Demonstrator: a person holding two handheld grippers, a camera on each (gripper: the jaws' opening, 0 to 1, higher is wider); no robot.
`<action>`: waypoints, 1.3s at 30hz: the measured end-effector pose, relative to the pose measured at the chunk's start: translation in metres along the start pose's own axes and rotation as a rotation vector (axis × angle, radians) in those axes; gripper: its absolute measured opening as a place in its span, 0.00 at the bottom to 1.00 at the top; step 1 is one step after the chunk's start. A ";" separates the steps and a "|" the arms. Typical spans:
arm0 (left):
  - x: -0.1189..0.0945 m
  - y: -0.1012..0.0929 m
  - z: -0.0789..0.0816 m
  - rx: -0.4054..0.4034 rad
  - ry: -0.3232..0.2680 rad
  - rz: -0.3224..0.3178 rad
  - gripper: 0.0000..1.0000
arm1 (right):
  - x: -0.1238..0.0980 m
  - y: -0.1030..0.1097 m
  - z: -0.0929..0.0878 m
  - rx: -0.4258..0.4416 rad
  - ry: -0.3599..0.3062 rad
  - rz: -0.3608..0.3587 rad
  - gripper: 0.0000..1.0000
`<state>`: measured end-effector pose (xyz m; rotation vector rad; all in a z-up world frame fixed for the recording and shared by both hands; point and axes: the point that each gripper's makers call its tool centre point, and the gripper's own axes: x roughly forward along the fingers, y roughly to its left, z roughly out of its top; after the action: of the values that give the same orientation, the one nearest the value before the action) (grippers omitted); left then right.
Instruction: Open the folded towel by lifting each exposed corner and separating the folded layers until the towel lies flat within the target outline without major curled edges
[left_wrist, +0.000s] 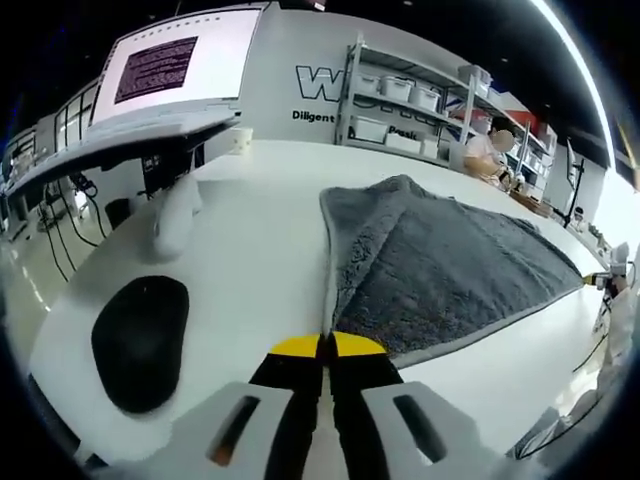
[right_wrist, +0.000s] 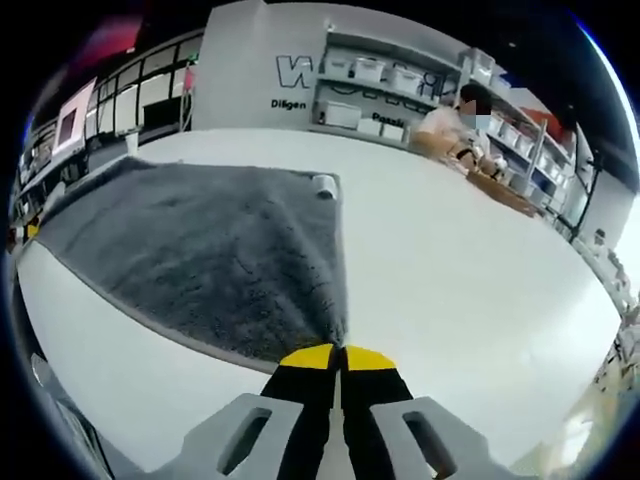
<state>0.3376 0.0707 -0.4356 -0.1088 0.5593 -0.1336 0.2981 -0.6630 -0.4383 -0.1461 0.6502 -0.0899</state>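
— Two grippers, two corners of the grey towel (left_wrist: 450, 265), as far as can be seen. What does the left gripper (left_wrist: 328, 345) have?

— Its yellow-tipped jaws are pressed together on a near corner of the towel, where the pale hemmed edge runs down to the tips. From there the cloth spreads away over the white table (left_wrist: 250, 230), with one long hem running along the table's near edge.

— And the right gripper (right_wrist: 338, 356)?

— Much the same in the right gripper view: the jaws are closed, with the towel's (right_wrist: 210, 250) other near corner pinched between the tips. The cloth fans out from that corner toward the table's (right_wrist: 450, 260) far side.

— Does the towel lie flat?

— Mostly. In the left gripper view a strip along one side is turned over, showing a lighter face, and the far end humps up a little. In the right gripper view a small rolled bit (right_wrist: 324, 184) sits at the far corner.

— Anything else on the table?

— A black mouse pad (left_wrist: 140, 340) near the table's corner beside the left gripper, a white object (left_wrist: 175, 215) just beyond it, and a monitor (left_wrist: 180, 65) at the far edge. Shelves with bins (left_wrist: 410, 100) stand against the wall, and a person (left_wrist: 487, 152) sits near them.
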 end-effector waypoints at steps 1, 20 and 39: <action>0.000 0.000 -0.001 -0.001 0.003 0.000 0.01 | 0.000 0.000 0.000 0.000 0.001 0.000 0.00; -0.006 -0.007 -0.005 0.043 0.032 0.006 0.02 | -0.008 -0.006 -0.007 -0.020 0.027 0.008 0.00; -0.005 -0.032 0.041 0.071 -0.104 -0.083 0.41 | -0.015 -0.006 0.003 -0.031 0.059 0.032 0.58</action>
<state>0.3519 0.0422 -0.3939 -0.0690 0.4463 -0.2269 0.2882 -0.6666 -0.4262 -0.1629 0.7129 -0.0534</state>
